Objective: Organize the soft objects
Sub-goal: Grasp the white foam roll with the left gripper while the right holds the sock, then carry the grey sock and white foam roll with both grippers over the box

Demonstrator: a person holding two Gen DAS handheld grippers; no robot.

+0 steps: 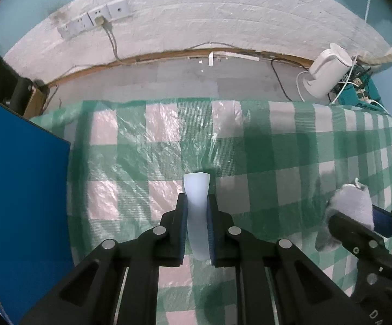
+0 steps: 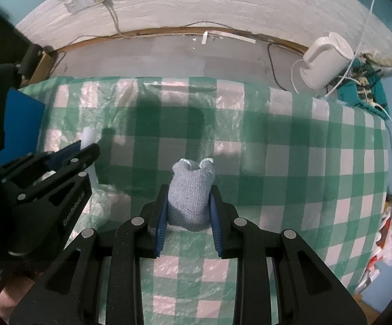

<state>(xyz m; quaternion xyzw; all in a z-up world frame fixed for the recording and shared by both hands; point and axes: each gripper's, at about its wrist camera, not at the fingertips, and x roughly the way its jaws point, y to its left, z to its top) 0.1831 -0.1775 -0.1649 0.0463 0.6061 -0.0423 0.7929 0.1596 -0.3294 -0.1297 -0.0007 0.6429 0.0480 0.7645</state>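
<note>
Now mid-pickup, both loads already secured: left tongs (image 1: 197, 216) clamped narrow on a pale translucent strip (image 1: 196, 208), right tongs (image 2: 188, 205) squeezed shut on a grey knitted sock (image 2: 190, 197). Strip standing between the left pads, long axis running along the fingers, free end poking out past the tips toward the far edge of the checked bench (image 1: 277, 149) (slightly bowed, soft by the look of it). Sock bunched between the right pads, likewise lengthwise along the fingers, cuff end forward beyond the tips. Probably next: carrying both to a sorting spot, perhaps the blue board (image 1: 25, 189) left of the left tongs, keeping grips firm against slipping.
</note>
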